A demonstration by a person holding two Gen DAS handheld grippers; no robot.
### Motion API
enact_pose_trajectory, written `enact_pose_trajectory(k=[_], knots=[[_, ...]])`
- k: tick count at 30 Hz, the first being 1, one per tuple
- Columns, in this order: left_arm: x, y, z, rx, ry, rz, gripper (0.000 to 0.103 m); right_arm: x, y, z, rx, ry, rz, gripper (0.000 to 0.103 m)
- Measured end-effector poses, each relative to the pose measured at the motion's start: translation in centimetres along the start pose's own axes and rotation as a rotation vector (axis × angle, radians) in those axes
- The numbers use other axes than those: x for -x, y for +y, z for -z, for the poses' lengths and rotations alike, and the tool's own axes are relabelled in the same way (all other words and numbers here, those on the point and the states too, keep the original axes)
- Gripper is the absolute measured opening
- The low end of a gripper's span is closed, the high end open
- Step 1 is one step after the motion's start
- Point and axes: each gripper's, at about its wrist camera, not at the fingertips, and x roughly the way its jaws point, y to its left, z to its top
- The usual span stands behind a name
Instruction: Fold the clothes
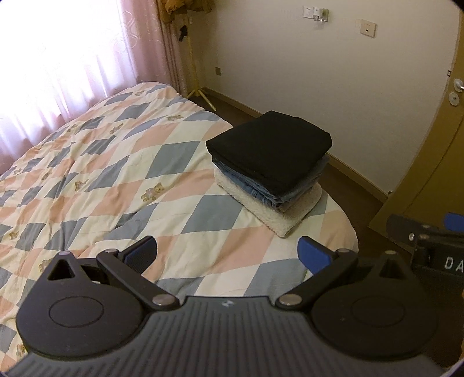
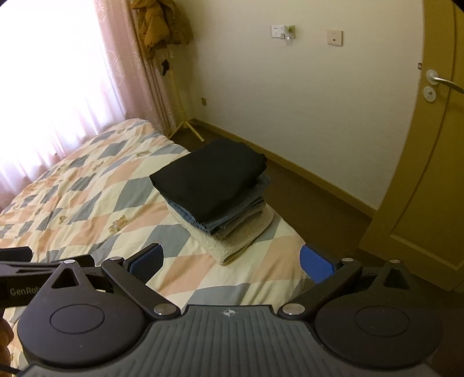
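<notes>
A stack of folded clothes (image 1: 269, 165) sits near the bed's right corner: a black garment (image 1: 269, 142) on top, blue denim (image 1: 261, 191) under it, a cream fleece piece (image 1: 278, 214) at the bottom. The stack also shows in the right wrist view (image 2: 214, 191). My left gripper (image 1: 227, 255) is open and empty, held above the quilt short of the stack. My right gripper (image 2: 232, 261) is open and empty, also short of the stack. Part of the right gripper (image 1: 426, 240) shows at the left wrist view's right edge.
The bed carries a quilt (image 1: 101, 174) of pink, blue and cream diamonds. Pink curtains (image 1: 58, 72) hang behind it. A yellow stand (image 1: 197, 87) with a brown coat (image 2: 159, 26) is in the corner. A wooden door (image 2: 420, 174) is at right, brown floor (image 2: 319, 203) beside the bed.
</notes>
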Motion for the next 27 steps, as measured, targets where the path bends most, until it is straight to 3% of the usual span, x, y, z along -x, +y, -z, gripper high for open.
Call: enact_pose_trajectory(k=[16, 27], knots=[[-2.0, -2.0, -0.9, 0.056, 0.038, -0.084, 0.102, -3.2, -2.2, -2.7, 0.067, 0.038, -0.076, 0.103], [-5.7, -0.8, -3.4, -0.006, 0.044, -0.016, 0.102, -5.7, -1.2, -3.6, 0.014, 0.067, 0.001, 0.103]])
